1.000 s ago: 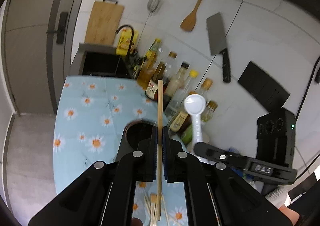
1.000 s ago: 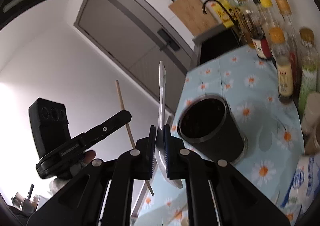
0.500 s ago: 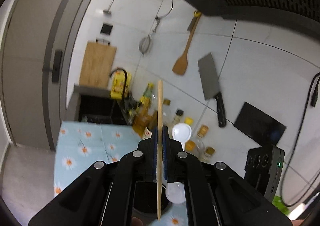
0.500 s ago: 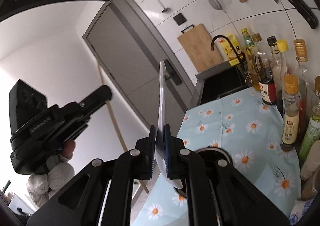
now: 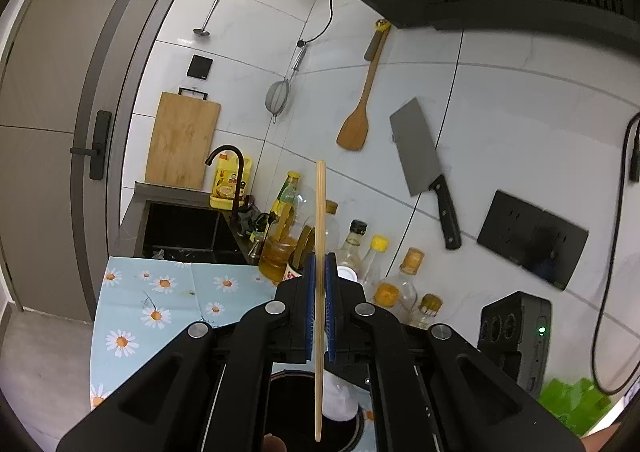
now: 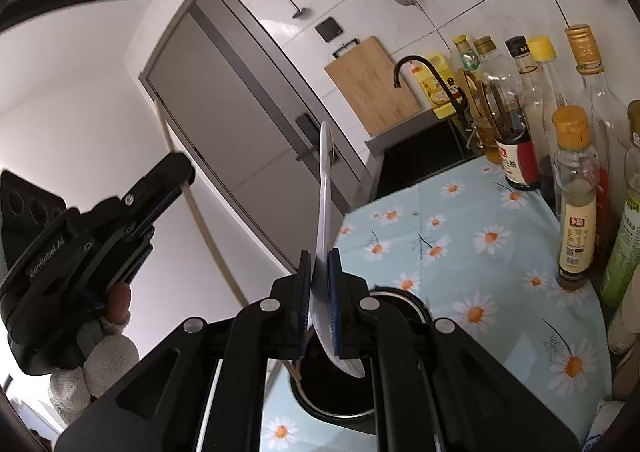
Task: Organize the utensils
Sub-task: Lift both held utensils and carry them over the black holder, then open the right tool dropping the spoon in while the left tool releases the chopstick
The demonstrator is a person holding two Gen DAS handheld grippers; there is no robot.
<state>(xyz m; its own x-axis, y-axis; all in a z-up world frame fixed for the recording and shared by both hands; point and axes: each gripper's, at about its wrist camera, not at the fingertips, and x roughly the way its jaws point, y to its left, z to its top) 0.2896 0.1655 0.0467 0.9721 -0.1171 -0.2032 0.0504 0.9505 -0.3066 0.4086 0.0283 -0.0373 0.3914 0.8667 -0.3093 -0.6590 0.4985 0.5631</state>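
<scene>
My left gripper point(image 5: 319, 308) is shut on a wooden chopstick point(image 5: 320, 219) held upright, its lower end over the mouth of the black utensil cup point(image 5: 296, 412). My right gripper point(image 6: 319, 292) is shut on a white plastic spoon point(image 6: 325, 187), handle up, with its bowl dipping into the same cup point(image 6: 416, 312). In the right wrist view the left gripper point(image 6: 176, 175) is at the left, with the chopstick point(image 6: 200, 219) slanting down to the cup. The spoon's bowl point(image 5: 338, 400) also shows in the left wrist view.
The cup stands on a daisy-print cloth point(image 6: 480, 252). Several sauce and oil bottles point(image 6: 576, 187) line the wall side. A black sink point(image 5: 180, 228) with a tap lies behind. A cutting board, strainer, spatula and cleaver point(image 5: 420, 151) hang on the tiled wall.
Both grippers have come over the cup and tilted upright. The chopstick's lower end and the spoon's bowl now reach into its mouth.
</scene>
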